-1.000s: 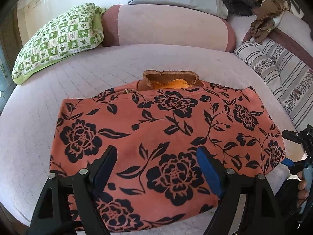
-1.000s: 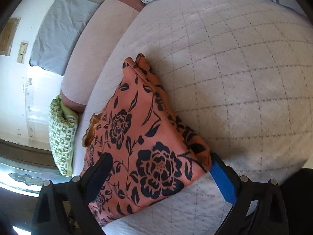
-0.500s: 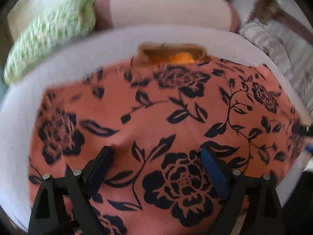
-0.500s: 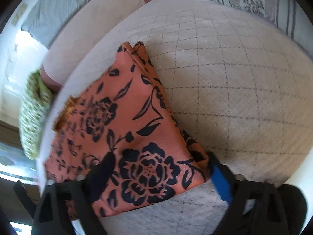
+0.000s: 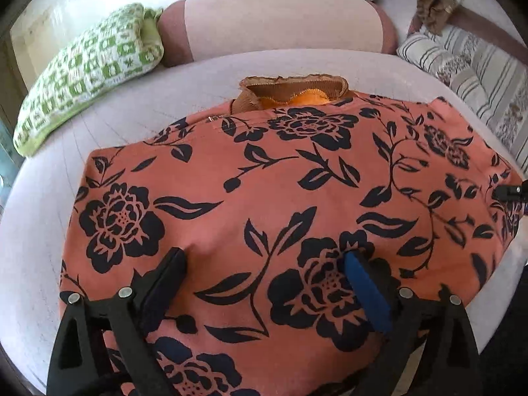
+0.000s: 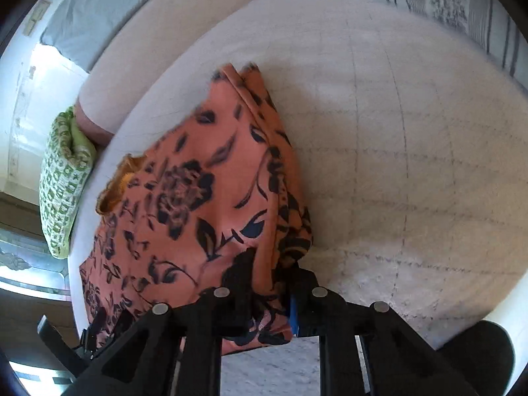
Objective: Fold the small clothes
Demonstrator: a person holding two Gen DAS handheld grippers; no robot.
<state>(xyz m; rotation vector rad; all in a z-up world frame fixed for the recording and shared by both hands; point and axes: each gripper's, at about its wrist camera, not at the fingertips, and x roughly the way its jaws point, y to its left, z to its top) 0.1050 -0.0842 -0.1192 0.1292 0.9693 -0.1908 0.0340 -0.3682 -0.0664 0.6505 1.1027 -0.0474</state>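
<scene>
The coral floral garment (image 5: 280, 198) lies spread on the pale quilted bed cover (image 6: 412, 132), its brown-and-orange neckline (image 5: 293, 90) at the far edge and its near hem under both tools. What has just changed is at its right-hand corner: a second ago the right gripper (image 6: 270, 283) stood with its jaws wide on either side of that corner, and now they have just been closing and pinch a bunched fold of the cloth between them — the fabric rises in a ridge from the pinch, so the corner looks gripped and slightly lifted off the cover. The left gripper (image 5: 264, 264) has its jaws spread wide and has just been opening further; its fingertips (image 5: 175, 257) now press down onto the cloth, where before they hung above it, dimpling the fabric on either side of a big black flower, but nothing is pinched between them. For the task this reads as the start of a fold: one corner is secured, while the left side is only pinned, not yet grasped, so the left jaws probably need to close on cloth before the hem can be carried over evenly. Further out, a green checked pillow (image 5: 89, 72) and a pink bolster (image 5: 280, 23) sit beyond the neckline, with striped bedding (image 5: 478, 76) to the right.
</scene>
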